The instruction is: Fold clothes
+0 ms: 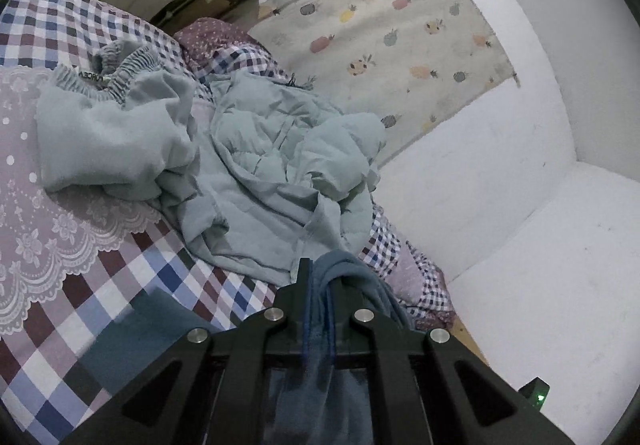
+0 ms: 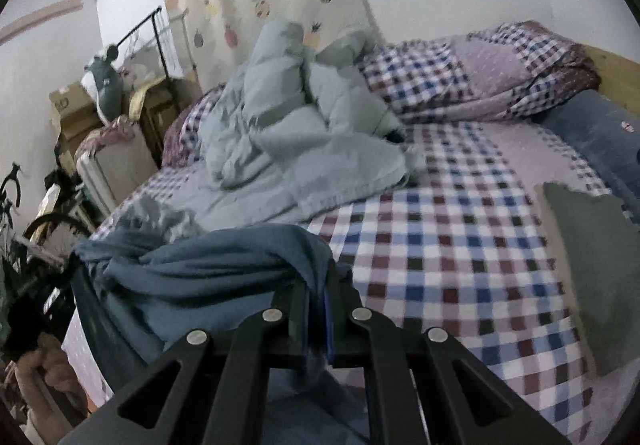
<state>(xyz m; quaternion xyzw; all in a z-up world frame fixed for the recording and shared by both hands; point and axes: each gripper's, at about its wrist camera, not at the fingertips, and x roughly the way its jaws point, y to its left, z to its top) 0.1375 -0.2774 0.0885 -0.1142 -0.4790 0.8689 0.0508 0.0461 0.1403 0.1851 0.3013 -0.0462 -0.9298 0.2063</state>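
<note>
Both grippers, the left gripper and the right gripper, are pinching bunched edges of the blue garment sagging between them, risking a slipping hem or snagging the pale clothes pile lying just ahead.

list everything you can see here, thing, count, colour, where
blue garment: 1, dusty blue, pinched in both tools, hanging between them
pale garments: crumpled heap, count unclear, light grey-green, mid bed
checked bedcover: 1, purple, blue and white, over the bed
lace cloth: 1, pinkish, left on bed
fruit-print curtain: 1, cream, on the wall
grey-green folded piece: 1, right on bed
dark blue pillow: 1, by headboard
left tool: 1, black, shut on cloth
right tool: 1, black, shut on cloth
</note>
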